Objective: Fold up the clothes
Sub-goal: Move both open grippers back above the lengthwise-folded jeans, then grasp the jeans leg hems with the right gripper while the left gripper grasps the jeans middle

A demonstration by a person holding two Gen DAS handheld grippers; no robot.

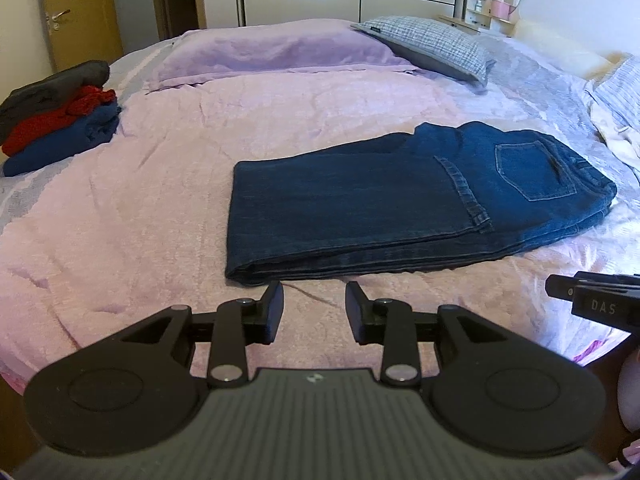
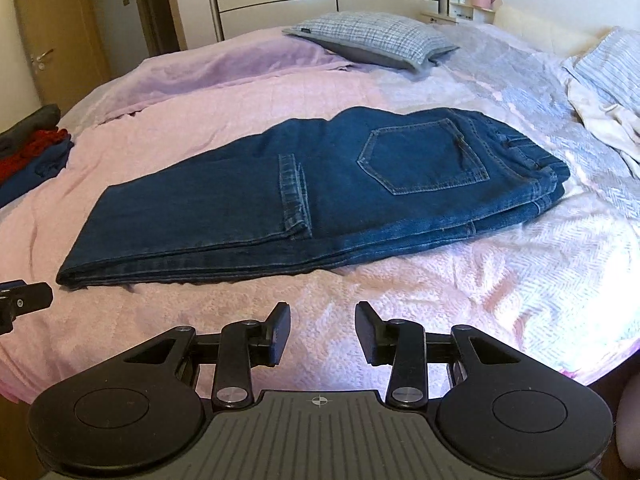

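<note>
A pair of dark blue jeans (image 1: 400,200) (image 2: 320,192) lies folded flat on the pink bedspread (image 1: 160,200) (image 2: 440,292), back pocket up, leg hems folded onto the seat. My left gripper (image 1: 314,304) hovers just short of the jeans' near left corner, open, with nothing between its fingers. My right gripper (image 2: 322,328) hangs over bare bedspread in front of the jeans' near edge, open and holding nothing. The tip of the right gripper (image 1: 592,300) shows at the right edge of the left wrist view. The left gripper's tip (image 2: 24,300) shows at the left edge of the right wrist view.
A stack of folded clothes (image 1: 56,120) (image 2: 32,148), dark grey, red and blue, sits at the bed's left edge. A checked pillow (image 1: 432,44) (image 2: 372,38) and a lilac blanket (image 1: 272,52) lie at the far side. Pale crumpled fabric (image 2: 608,128) lies far right.
</note>
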